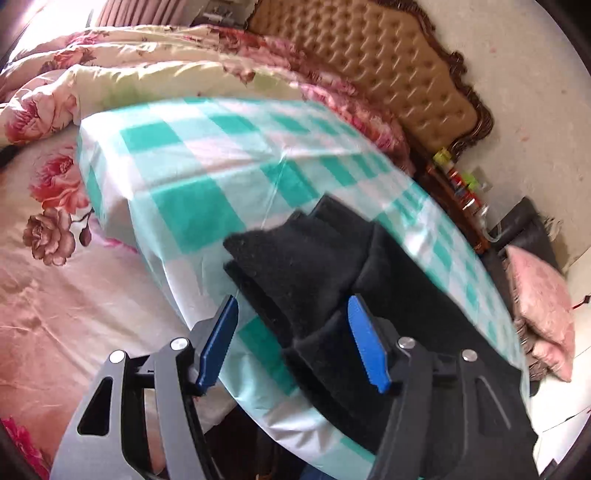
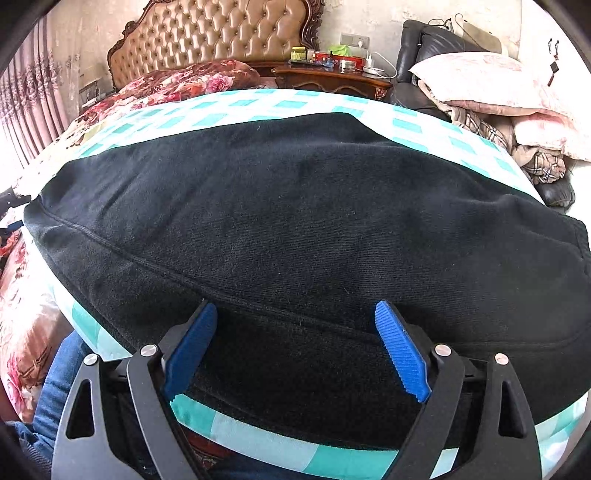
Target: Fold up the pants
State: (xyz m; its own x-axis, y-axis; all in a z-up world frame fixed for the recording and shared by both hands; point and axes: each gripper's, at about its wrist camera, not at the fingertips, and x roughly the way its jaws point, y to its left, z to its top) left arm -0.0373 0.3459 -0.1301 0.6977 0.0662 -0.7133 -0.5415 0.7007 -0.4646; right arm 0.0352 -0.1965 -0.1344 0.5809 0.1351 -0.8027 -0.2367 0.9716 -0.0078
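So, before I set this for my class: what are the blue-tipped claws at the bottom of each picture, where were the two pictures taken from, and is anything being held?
Each picture comes from a camera on a hand-held two-finger tool; a person carries one in each hand. The left gripper looks across black pants lying on a green-and-white checked sheet spread on a bed. The right gripper sees the same pants close up. Both stand open over the cloth: nothing is held. Behind are a tufted headboard and a cluttered nightstand.
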